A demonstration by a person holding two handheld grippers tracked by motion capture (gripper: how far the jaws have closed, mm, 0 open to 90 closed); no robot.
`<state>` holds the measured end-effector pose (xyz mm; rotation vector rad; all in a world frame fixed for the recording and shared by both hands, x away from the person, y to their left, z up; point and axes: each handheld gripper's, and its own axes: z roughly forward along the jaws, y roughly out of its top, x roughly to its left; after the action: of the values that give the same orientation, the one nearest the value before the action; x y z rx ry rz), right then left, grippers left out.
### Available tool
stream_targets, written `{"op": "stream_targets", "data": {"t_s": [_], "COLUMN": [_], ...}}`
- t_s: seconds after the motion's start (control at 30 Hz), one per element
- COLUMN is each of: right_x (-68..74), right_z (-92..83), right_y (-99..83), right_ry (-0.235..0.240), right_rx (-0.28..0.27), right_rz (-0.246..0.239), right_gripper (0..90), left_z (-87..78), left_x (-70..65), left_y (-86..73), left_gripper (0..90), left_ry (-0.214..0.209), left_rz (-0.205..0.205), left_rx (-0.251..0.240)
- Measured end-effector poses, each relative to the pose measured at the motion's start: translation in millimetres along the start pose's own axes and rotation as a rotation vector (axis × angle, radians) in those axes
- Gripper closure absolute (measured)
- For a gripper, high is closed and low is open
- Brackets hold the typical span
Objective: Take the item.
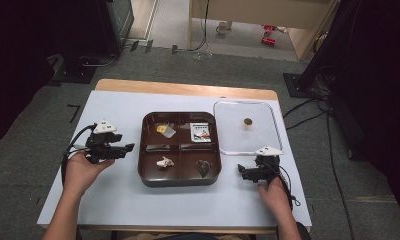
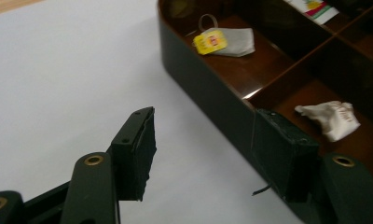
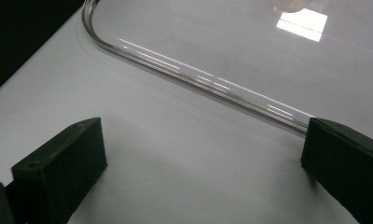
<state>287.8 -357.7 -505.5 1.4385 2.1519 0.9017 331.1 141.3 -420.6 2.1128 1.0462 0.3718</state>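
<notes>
High view: brown four-compartment tray (image 1: 180, 180) centred on the white-covered desk (image 1: 113, 200); clear lid (image 1: 245, 145) lying flat just right of it, small brown knob at its middle. Tea bag (image 1: 164, 129) in the far-left compartment, printed packet (image 1: 201, 132) far right, crumpled white wrapper (image 1: 164, 162) near left, dark heart-shaped piece (image 1: 204, 167) near right. Left gripper (image 1: 124, 148) just beside the tray's left wall, jaws spread. Right gripper (image 1: 244, 171) near the lid's front edge, pointing toward the tray.

Left gripper view: one jaw over bare desk, the other level with the tray (image 2: 208, 100) wall; nothing pinched. Tea bag (image 2: 229, 41) and white wrapper (image 2: 331, 119) lying loose in the two nearest compartments.

Right gripper view: jaws spread wide, empty, set low over the desk with the lid (image 3: 198, 77) rim just ahead.

Judged step: approach for a pick from the tray, likely the wrapper or tea bag. For a clean grasp, lifting over the wall first, descending straight into one compartment, closing on the item's middle, clear of the dividers.
</notes>
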Motion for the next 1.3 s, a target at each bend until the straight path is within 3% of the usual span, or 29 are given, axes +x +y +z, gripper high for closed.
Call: {"op": "stream_targets", "data": {"t_s": [0.17, 0.5, 0.8, 1.3], "right_x": [-0.1, 0.2, 0.3, 0.3], "right_z": [0.0, -0.1, -0.1, -0.1], "right_y": [0.0, -0.1, -0.2, -0.1], "right_ry": [-0.001, -0.001, -0.002, -0.002], "right_rx": [-0.001, -0.001, -0.001, -0.001], "right_rz": [-0.002, 0.0, 0.0, -0.001], "right_gripper": [0.0, 0.0, 0.0, 0.0], "left_z": [1.6, 3.9, 10.7, 30.5], "left_x": [-7.3, -18.2, -32.1, -50.6], "left_y": [4.8, 12.7, 17.8, 19.6], "left_gripper": [39.4, 39.3, 41.0, 41.3], "left_ry": [-0.013, -0.047, -0.084, -0.156], "left_rz": [0.026, 0.04, 0.08, 0.099], "left_rx": [-0.004, -0.026, -0.021, 0.006]}}
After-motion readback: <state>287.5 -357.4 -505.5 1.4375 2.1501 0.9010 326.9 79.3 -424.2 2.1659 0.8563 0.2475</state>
